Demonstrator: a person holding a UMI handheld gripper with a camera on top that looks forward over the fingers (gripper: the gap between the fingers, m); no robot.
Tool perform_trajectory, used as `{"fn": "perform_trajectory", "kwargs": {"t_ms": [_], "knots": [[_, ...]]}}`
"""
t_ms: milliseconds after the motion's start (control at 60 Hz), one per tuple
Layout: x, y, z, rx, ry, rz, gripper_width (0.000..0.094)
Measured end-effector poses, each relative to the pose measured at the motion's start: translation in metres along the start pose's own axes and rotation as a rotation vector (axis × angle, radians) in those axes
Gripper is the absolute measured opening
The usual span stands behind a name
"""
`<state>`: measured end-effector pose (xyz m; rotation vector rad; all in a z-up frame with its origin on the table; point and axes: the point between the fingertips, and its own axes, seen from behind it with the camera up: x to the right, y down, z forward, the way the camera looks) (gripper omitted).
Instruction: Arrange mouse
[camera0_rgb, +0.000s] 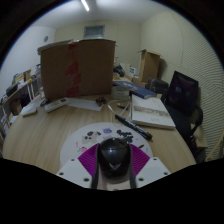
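Note:
A black computer mouse (113, 160) sits between my gripper's (113, 150) two fingers. The magenta pads (89, 157) press against its left and right sides, so the gripper is shut on it. The mouse is held over the near edge of a wooden table (60, 125), its narrow end pointing toward the table's middle. A white round sheet with dark marks (95, 135) lies on the table just beyond the fingers, partly hidden by the mouse.
A large cardboard box (77, 65) stands at the back of the table. An open notebook (153, 110) lies to the right, with a black pen-like object (130, 125) beside it. A chair (183, 92) stands at the right. Cluttered shelves (20, 90) are at the left.

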<state>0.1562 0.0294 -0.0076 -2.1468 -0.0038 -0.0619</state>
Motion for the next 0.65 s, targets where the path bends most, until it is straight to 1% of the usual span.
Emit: {"fn": "perform_trajectory", "kwargs": {"t_ms": [117,150,183,233,267,283,300,350,500,583,650], "knots": [[-0.001,0.002,0.004,-0.026,-0.03,0.065,0.054],[-0.001,0.001,0.004,-0.029,-0.039,0.084,0.0555],[-0.004,0.001,0.003,-0.031,-0.057,0.091,0.0621],[-0.011,-0.001,-0.002,-0.029,-0.091,0.101,0.0771],[-0.012,-0.002,-0.007,-0.03,-0.096,0.114,0.0871],[-0.011,-0.002,-0.01,-0.027,-0.094,0.118,0.0819],[-0.01,-0.003,-0.013,-0.021,-0.091,0.123,0.0815],[-0.008,-0.007,-0.026,0.01,-0.086,0.125,0.0838],[-0.009,-0.002,-0.087,0.056,-0.109,0.098,0.0841],[-0.007,0.006,-0.125,0.101,-0.118,0.076,0.0838],[-0.001,0.014,-0.153,0.146,-0.097,0.082,0.0833]]}}
